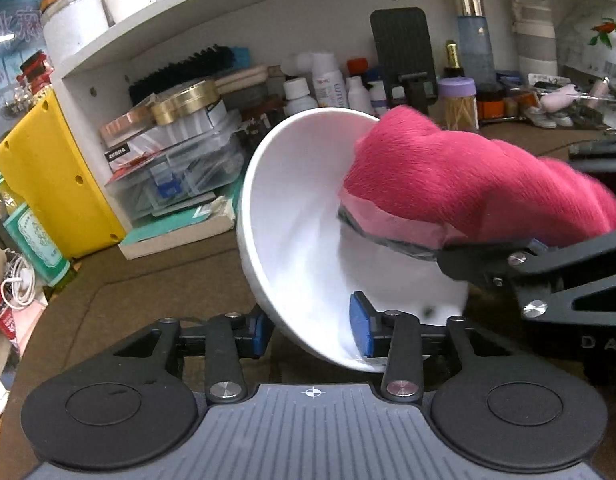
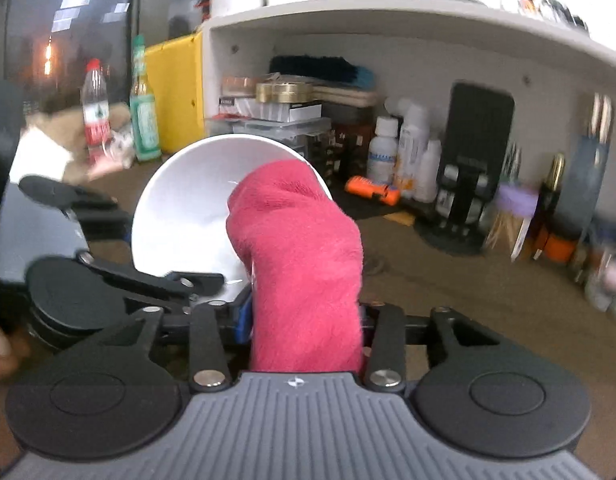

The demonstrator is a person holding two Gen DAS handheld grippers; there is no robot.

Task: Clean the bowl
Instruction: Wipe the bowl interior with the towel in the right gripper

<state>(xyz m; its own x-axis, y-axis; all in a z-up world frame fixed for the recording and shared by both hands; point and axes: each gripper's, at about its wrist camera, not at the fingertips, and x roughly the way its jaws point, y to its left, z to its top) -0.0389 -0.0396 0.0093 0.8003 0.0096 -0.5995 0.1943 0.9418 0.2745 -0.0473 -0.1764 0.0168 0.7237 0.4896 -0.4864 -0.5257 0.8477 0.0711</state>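
A white bowl (image 1: 300, 200) is tipped up on its side, its mouth towards the right. My left gripper (image 1: 310, 332) has the bowl's lower wall between its blue pads, one pad (image 1: 362, 330) inside and the other outside. The pads stand well apart and the wall slants loosely across the gap. My right gripper (image 2: 304, 320) is shut on a bunched pink cloth (image 2: 304, 248). The cloth (image 1: 468, 176) reaches in from the right, and its front end lies inside the bowl (image 2: 180, 208). A left gripper finger (image 2: 176, 280) shows at the bowl's lower edge.
Behind the bowl, a white shelf unit (image 1: 236, 12) holds stacked clear boxes (image 1: 176, 160), several bottles (image 1: 328, 84) and a black phone stand (image 1: 404, 52). A yellow box (image 1: 48, 172) stands at the left. The tabletop (image 1: 156, 280) is brown.
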